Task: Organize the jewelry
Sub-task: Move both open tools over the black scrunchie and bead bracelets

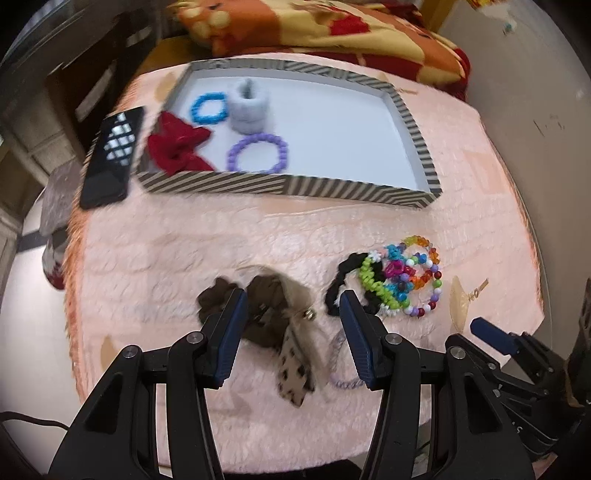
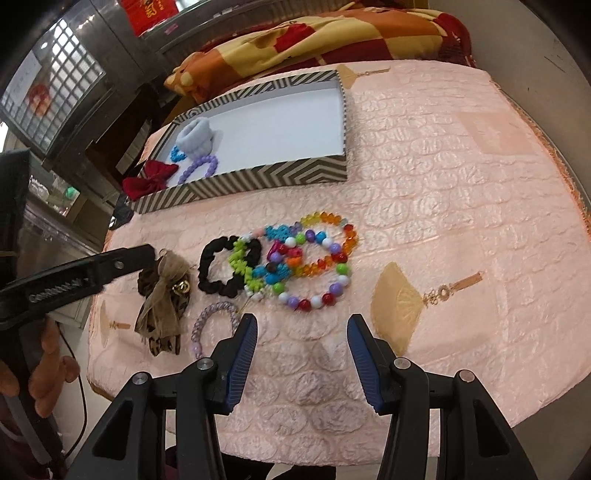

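Observation:
A striped tray (image 1: 288, 186) (image 2: 258, 175) at the back holds a red bow (image 1: 177, 146), a blue bracelet (image 1: 208, 107), a grey scrunchie (image 1: 247, 109) and a purple bead bracelet (image 1: 256, 153). My left gripper (image 1: 293, 306) is open just above a brown leopard bow (image 1: 277, 332) (image 2: 162, 302) on the pink cloth. To its right lie a black scrunchie (image 1: 336, 288) (image 2: 221, 269), a heap of colourful bead bracelets (image 1: 406, 277) (image 2: 314, 258) and a lilac bracelet (image 2: 214, 325). My right gripper (image 2: 303, 325) is open and empty near the front edge.
A black phone (image 1: 110, 157) lies left of the tray. A red and yellow blanket (image 1: 314, 26) is bunched behind the table. The pink cloth (image 2: 443, 184) has printed fan patterns (image 2: 399, 306). Cabinets stand at the left.

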Demonstrator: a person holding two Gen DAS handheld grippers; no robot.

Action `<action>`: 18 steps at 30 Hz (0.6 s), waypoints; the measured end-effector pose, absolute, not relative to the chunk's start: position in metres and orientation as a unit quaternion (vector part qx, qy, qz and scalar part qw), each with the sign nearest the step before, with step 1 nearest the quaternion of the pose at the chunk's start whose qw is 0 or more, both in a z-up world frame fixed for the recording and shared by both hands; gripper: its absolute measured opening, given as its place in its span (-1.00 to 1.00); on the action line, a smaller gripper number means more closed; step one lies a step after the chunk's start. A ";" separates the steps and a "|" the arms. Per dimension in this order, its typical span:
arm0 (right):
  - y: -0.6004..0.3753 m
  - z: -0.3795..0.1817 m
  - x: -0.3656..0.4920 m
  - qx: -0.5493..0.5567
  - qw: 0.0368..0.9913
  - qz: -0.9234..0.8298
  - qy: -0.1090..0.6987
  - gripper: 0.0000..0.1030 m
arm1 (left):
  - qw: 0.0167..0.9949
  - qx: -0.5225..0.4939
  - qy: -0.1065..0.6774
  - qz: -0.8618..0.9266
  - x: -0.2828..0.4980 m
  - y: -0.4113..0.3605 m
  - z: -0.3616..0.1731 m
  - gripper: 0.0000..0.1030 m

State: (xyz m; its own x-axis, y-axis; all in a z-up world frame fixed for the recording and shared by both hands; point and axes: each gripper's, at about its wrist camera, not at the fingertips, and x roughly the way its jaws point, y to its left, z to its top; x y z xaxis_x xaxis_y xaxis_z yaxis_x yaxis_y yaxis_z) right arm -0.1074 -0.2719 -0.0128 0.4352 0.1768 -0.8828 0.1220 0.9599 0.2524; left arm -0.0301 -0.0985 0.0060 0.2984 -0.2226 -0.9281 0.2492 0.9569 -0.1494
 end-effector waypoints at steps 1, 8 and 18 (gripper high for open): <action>-0.273 -0.013 -0.107 0.141 0.835 0.014 0.532 -0.04 | 0.801 0.021 0.578 -0.154 -0.026 -0.104 0.003 0.00; -0.282 -0.015 -0.098 0.149 0.836 0.001 0.528 -0.04 | 0.782 0.073 0.595 -0.173 -0.007 -0.122 -0.022 0.00; -0.287 -0.031 -0.058 0.109 0.842 -0.006 0.529 -0.26 | 0.768 0.086 0.610 -0.175 0.003 -0.120 -0.038 0.00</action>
State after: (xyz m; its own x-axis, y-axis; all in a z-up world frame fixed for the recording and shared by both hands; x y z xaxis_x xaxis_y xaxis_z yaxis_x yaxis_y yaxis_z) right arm -0.0576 -0.2865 -0.0306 0.4408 0.1049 -0.8914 0.1249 0.9763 0.1767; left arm 0.0035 -0.1197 -0.0384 0.1954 -0.1633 -0.9670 0.3739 0.9240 -0.0805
